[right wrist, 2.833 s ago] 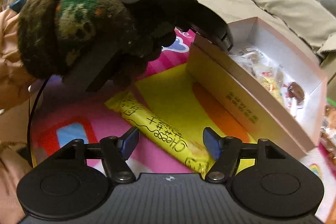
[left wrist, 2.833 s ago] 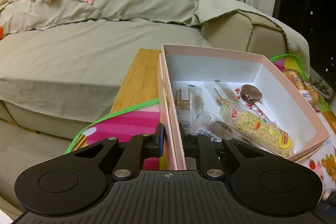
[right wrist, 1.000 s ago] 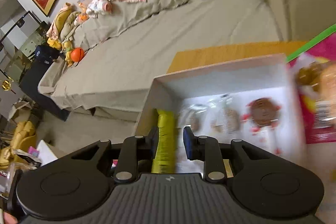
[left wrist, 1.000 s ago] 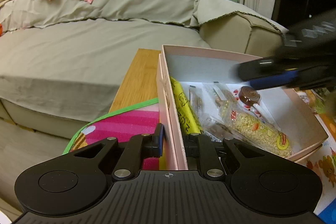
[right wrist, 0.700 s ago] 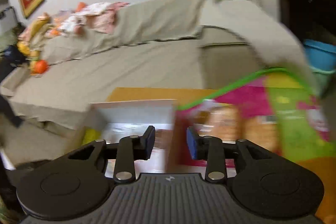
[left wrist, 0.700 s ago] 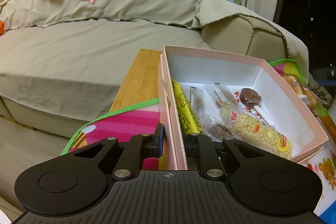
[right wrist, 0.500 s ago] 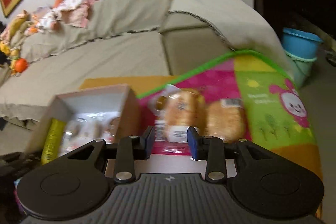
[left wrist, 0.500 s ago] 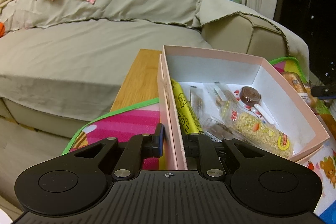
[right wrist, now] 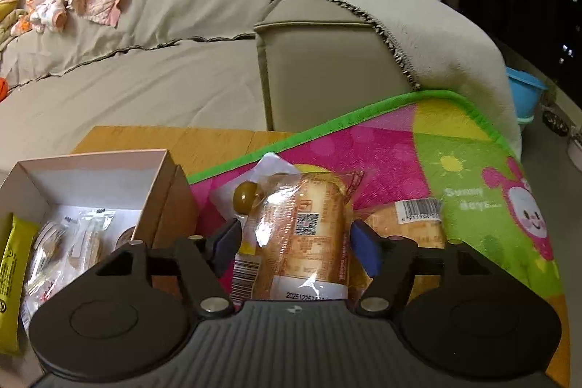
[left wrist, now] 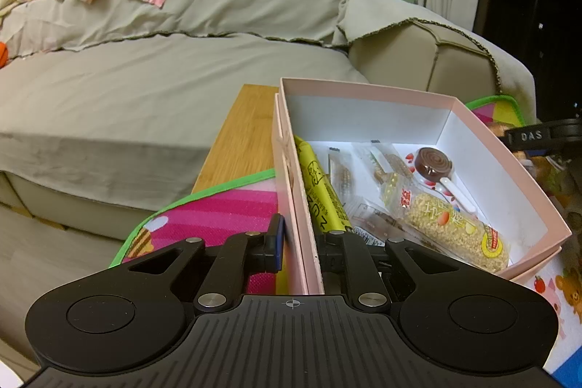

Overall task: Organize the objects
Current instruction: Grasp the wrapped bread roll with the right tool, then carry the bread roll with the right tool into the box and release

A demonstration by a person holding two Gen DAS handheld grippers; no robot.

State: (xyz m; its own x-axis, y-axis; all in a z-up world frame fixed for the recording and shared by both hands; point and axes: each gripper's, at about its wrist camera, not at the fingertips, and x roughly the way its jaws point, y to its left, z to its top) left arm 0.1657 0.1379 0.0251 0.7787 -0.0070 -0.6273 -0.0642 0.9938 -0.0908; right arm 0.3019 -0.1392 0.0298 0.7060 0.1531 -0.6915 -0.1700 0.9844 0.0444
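Currently, the left gripper (left wrist: 296,242) is clamped on the near side wall of the pink box (left wrist: 367,93), one finger outside the wall and one inside. The box sits on a colourful play mat (right wrist: 454,148) laid over a wooden table (left wrist: 243,133). Inside the box, the yellow snack stick (left wrist: 322,195) lies along the wall at 9 o'clock; the rice bar (left wrist: 451,228) lies toward 5 o'clock, and the chocolate lollipop (left wrist: 433,164) toward 2 o'clock.

The right gripper (right wrist: 296,244) has its jaws opening. The wrapped bread (right wrist: 302,231) lies between the fingers on the mat; the pads do not press on it. A second wrapped bread (right wrist: 411,217) lies just beside it at 3 o'clock. The box stands at 9 o'clock of the bread. A covered sofa (right wrist: 145,75) fills the background at 12 o'clock.
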